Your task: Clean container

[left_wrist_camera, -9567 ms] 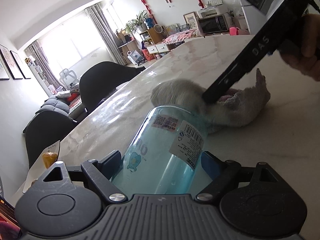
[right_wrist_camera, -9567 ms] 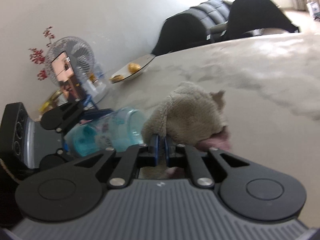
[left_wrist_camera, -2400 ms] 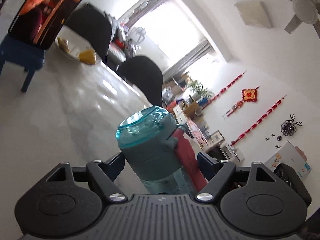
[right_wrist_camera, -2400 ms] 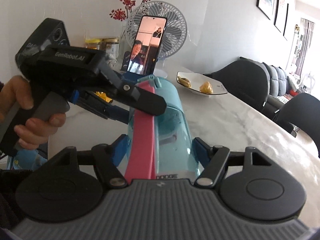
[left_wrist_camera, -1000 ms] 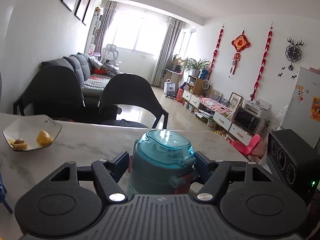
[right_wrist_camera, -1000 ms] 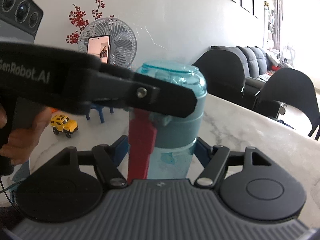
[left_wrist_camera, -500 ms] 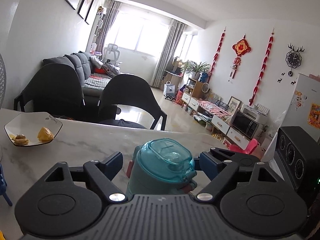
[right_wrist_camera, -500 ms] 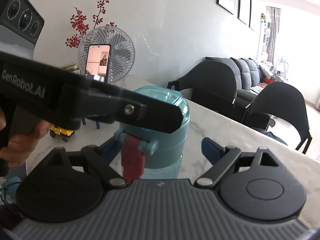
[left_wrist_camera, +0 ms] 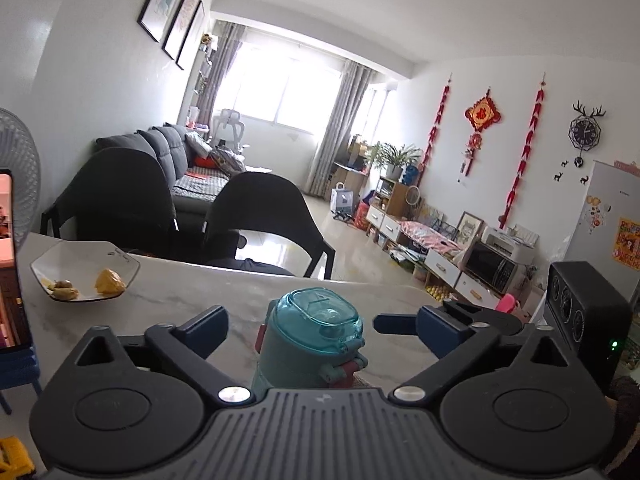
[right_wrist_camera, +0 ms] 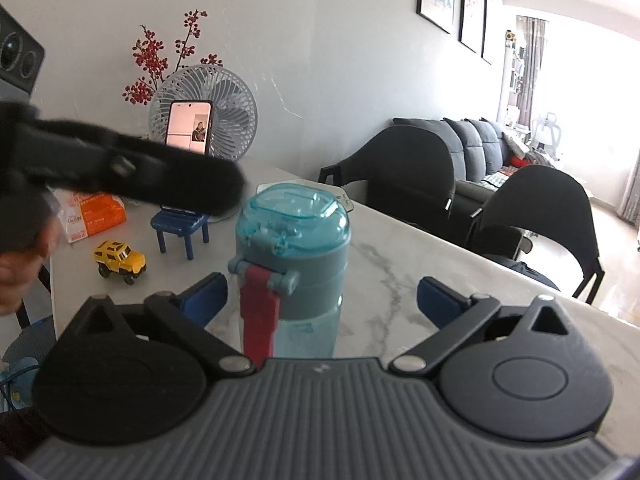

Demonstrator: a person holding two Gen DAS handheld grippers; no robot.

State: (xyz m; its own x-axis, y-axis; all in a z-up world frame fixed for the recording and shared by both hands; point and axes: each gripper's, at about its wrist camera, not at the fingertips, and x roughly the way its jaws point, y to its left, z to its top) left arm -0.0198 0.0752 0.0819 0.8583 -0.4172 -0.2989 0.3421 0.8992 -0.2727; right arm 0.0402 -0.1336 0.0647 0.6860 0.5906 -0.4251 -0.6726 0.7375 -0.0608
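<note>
Teal bottle (right_wrist_camera: 294, 256) upright on table (right_wrist_camera: 404, 256), lid up, both hand-held grippers (left_wrist_camera: 300, 320) (right_wrist_camera: 320, 296) just spread wide, clear of it

We see bare marble table (right_wrist_camera: 400, 264) at three o'clock of the bottle (right_wrist_camera: 292, 240); toy car (right_wrist_camera: 120, 266) and blue stool (right_wrist_camera: 180, 228) crowd nine o'clock.

Only a "2" on orange box (right_wrist_camera: 94, 216)

Both grippers' fingers (right_wrist_camera: 202, 300) off bottle (right_wrist_camera: 292, 248)
</note>
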